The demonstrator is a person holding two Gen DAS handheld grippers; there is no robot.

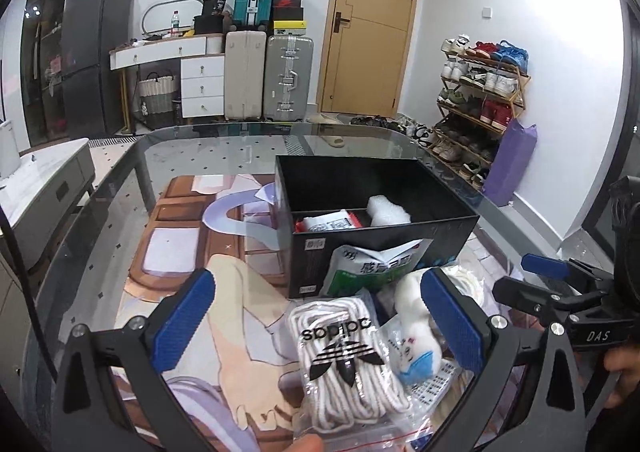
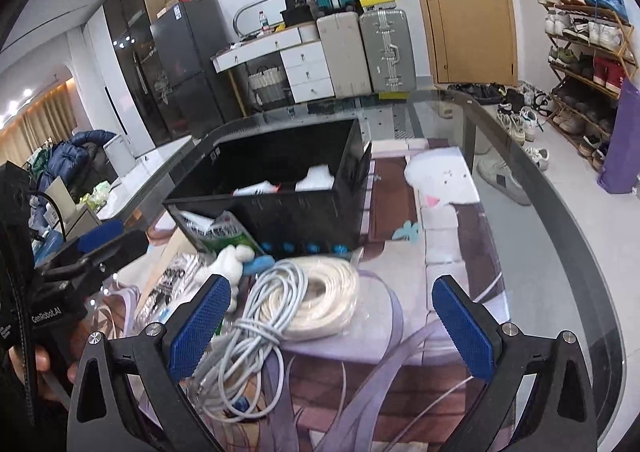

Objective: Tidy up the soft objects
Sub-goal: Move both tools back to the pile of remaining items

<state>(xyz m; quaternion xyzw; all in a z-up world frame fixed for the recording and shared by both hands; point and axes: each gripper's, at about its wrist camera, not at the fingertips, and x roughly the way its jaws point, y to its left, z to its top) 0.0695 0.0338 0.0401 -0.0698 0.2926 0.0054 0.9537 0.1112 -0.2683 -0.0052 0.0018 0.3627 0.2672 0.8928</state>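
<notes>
A black open box (image 1: pixel 384 236) (image 2: pixel 280 212) stands on the glass table and holds a white foam piece (image 1: pixel 388 211) and a red-and-white packet (image 1: pixel 330 221). My left gripper (image 1: pixel 320 316) is open above a clear bag of white laces (image 1: pixel 344 364), with a white plush toy (image 1: pixel 416 328) and a green-and-white packet (image 1: pixel 376 264) beside it. My right gripper (image 2: pixel 328 320) is open over a grey cable bundle (image 2: pixel 248 344) and a bagged white cord coil (image 2: pixel 320 292). The plush (image 2: pixel 232 260) lies left of the coil.
The table's curved glass edge (image 2: pixel 560 220) runs along the right. A printed mat (image 1: pixel 180 252) covers the tabletop. The right gripper shows at the right of the left wrist view (image 1: pixel 560 292). Suitcases (image 1: pixel 268 80), a shoe rack (image 1: pixel 480 112) and a door stand behind.
</notes>
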